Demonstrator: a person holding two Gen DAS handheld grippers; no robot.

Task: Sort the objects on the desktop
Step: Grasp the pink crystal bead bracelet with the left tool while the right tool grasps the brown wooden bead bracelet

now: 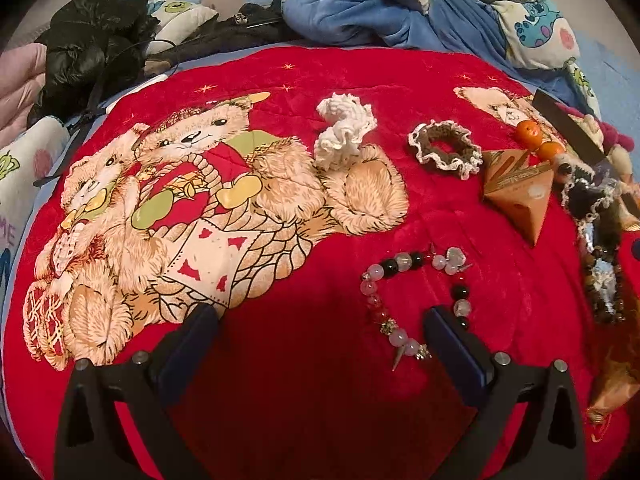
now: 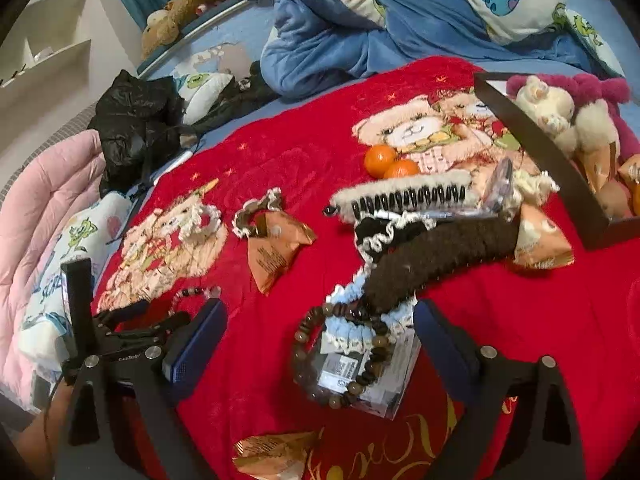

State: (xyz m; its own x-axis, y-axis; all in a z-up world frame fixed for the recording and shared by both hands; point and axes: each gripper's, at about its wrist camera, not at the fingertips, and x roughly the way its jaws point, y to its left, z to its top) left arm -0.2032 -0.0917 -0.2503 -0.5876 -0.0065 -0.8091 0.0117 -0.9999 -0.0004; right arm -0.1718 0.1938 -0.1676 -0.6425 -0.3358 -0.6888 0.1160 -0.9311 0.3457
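1. Beaded bracelets were the nearest things to sort: a brown wooden-bead bracelet [image 2: 340, 354] lay between the right gripper [image 2: 320, 340]'s wide-open, empty fingers, at about 6 o'clock on the red plush teddy-bear blanket [image 2: 520, 320], draped over a clear plastic box [image 2: 384, 380] and touching a pale blue crocheted scrunchie [image 2: 352, 328].
2. The left gripper [image 1: 320, 344] also stood wide and empty, with a white, black and red glass-bead bracelet [image 1: 408, 300] just beside its right finger, toward 4 o'clock.
3. To do the pick well, my judgement was that the right fingers should close on a single run of wooden beads at the loop's free side, clear of the scrunchie and the dark brown fuzzy hair claw [image 2: 432, 264] lying at 12 o'clock, so only the bracelet lifts.
4. A black open-topped box [image 2: 532, 148] at 2 o'clock already held plush toys and packets, a likely destination.
5. Writing: the box's label was too blurred to read; the orange triangular snack packet [image 2: 276, 248] showed small illegible print.
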